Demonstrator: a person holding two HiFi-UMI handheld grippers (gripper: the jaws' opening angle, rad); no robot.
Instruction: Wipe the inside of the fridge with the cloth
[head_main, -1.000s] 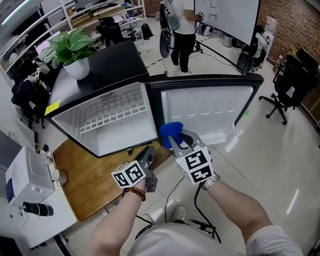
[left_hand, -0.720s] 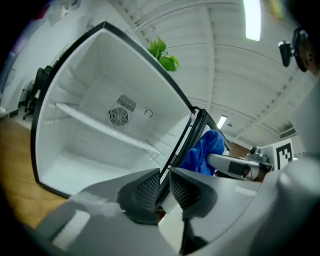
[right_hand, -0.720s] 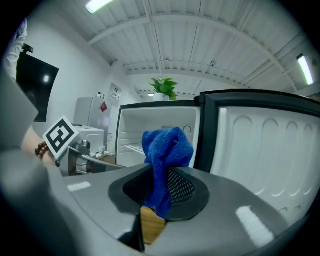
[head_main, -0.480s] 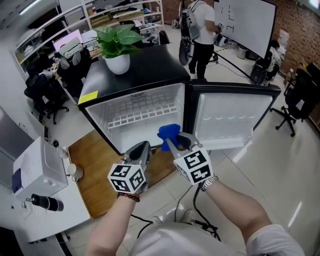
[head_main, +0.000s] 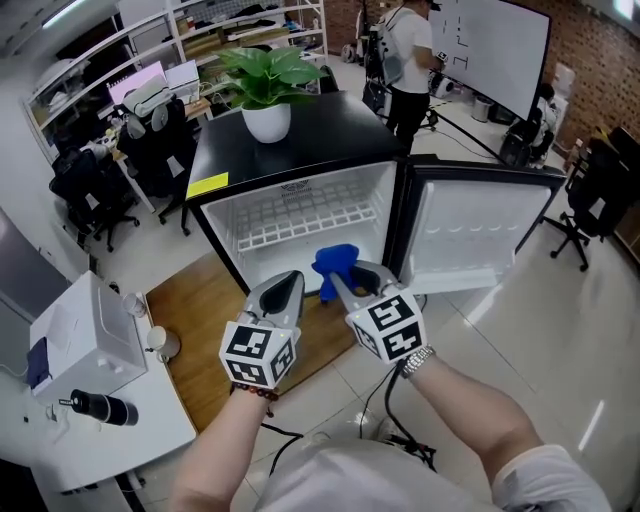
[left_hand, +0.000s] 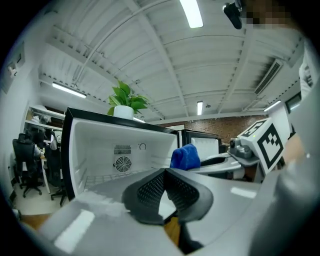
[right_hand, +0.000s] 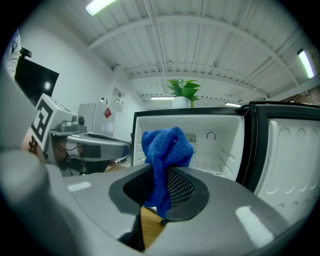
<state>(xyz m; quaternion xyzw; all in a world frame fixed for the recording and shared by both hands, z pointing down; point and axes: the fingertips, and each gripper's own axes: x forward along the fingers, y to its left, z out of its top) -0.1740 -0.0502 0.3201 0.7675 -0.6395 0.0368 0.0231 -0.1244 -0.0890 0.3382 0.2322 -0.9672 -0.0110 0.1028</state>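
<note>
While the fridge (head_main: 232, 228) is standing open with its door (head_main: 470, 235) swung out to the right, the right claw (head_main: 348, 280) is pinching the blue cloth (head_main: 336, 260), which is bunching up above the jaws and hanging below them, just in front of the fridge's opening. The left claw (head_main: 284, 290) is hovering just beside it, its jaws having just been closing and now pressing together on nothing. A potted plant (head_main: 266, 88) is sitting on the fridge's top.
</note>
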